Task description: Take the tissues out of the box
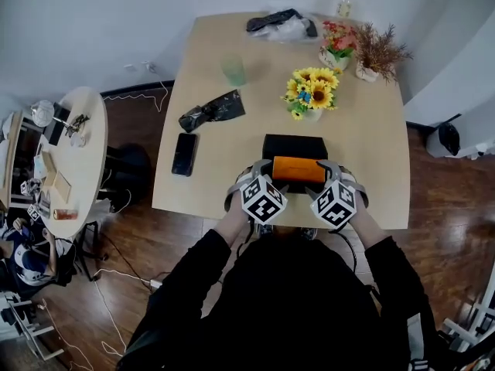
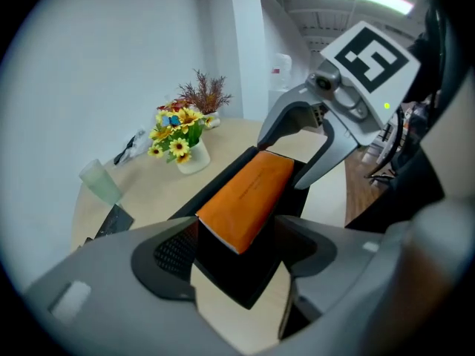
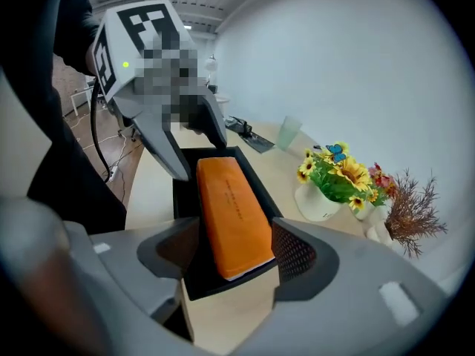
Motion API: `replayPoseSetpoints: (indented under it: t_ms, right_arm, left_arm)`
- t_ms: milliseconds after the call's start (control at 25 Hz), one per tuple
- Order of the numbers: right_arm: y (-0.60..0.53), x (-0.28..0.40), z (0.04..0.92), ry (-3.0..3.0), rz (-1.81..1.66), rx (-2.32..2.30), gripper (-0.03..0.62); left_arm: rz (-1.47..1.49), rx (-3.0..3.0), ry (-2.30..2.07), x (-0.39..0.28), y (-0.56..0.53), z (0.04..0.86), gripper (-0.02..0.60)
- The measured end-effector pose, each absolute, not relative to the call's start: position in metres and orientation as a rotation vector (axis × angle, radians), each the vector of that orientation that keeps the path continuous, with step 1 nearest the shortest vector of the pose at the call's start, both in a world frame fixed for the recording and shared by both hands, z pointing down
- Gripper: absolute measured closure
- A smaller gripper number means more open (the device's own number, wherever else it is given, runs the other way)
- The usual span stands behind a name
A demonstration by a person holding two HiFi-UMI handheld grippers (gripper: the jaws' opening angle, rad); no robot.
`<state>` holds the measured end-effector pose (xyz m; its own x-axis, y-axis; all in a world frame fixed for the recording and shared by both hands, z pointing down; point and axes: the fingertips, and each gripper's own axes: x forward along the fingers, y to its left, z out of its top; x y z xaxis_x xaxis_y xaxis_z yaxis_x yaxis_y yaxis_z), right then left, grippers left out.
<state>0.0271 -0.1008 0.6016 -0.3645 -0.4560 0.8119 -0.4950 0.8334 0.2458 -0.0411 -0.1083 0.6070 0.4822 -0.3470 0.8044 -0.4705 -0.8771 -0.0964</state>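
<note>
Seen from above, the left gripper (image 1: pixel 259 180) and the right gripper (image 1: pixel 331 180) hide their own jaw tips under their bodies and cover the near edge of the black box (image 1: pixel 292 143). That view cannot show how the tips stand against the orange pack (image 1: pixel 298 168). The print on the pack is too small to read. I cannot tell what the dark crumpled thing (image 1: pixel 212 110) beside the phone (image 1: pixel 184 153) is, nor the dark bundle (image 1: pixel 278 23) at the table's far edge. The round side table (image 1: pixel 85 168) is cut off at the left, and its clutter is too small to tell.
</note>
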Motion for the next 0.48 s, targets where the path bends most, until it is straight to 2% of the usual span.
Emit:
replayPoseSetpoints:
  t_ms: [200, 480]
  right_arm:
    - [-0.108, 0.026, 0.618, -1.95, 0.047, 0.629, 0.283]
    - [-0.101, 0.019, 0.623, -1.881, -0.151, 0.524, 0.366]
  left_arm:
    - [1.468, 2.577, -0.694, -0.037, -0.113, 0.616, 0.272]
    - [1.641, 2.622, -0.545, -0.036, -0.116, 0.624, 0.267]
